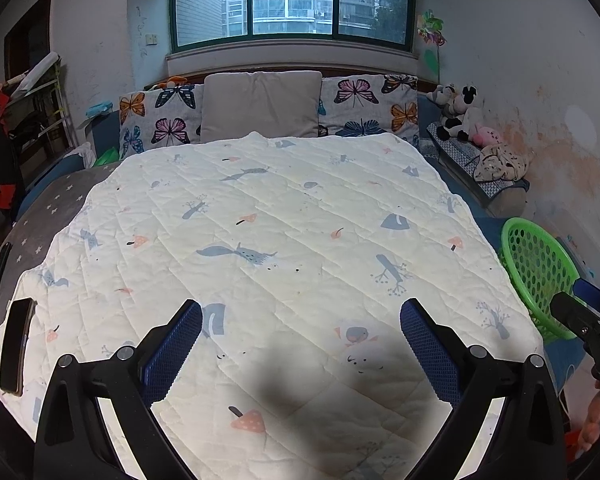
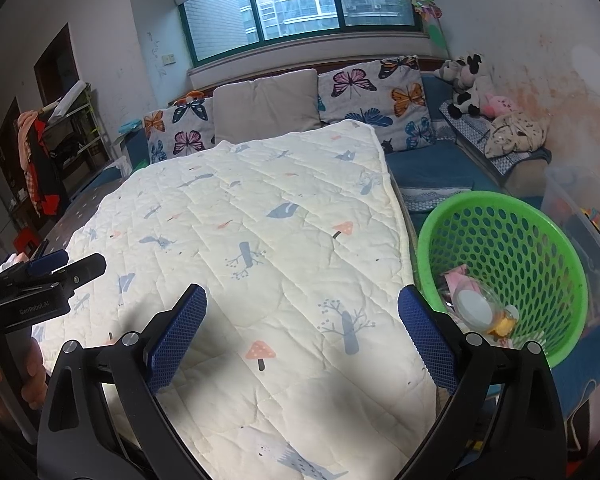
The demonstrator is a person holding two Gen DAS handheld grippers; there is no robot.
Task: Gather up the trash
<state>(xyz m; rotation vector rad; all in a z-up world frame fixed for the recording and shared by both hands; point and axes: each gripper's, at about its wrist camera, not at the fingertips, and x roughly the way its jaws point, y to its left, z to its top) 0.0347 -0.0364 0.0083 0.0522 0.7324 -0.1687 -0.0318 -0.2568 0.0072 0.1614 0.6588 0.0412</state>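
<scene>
A green perforated basket (image 2: pixel 540 248) stands on the floor right of the bed; it shows as well at the right edge of the left wrist view as the basket (image 1: pixel 536 272). Inside lie trash pieces (image 2: pixel 476 304): a clear plastic cup with a white lid, pink paper, a yellow scrap. My right gripper (image 2: pixel 302 314) hovers open over the quilt's (image 2: pixel 260 240) right part, nothing between its blue pads. My left gripper (image 1: pixel 300 328) hangs open above the quilt (image 1: pixel 280 220), empty. No loose trash shows on the quilt.
A dark phone (image 1: pixel 16 348) lies at the quilt's left edge. Butterfly pillows (image 1: pixel 160 120) and a grey cushion (image 1: pixel 262 104) line the headboard. Plush toys (image 1: pixel 460 112) sit on a bench at right. A clear storage bin (image 2: pixel 580 208) stands behind the basket. A clothes rack (image 1: pixel 4 148) is left.
</scene>
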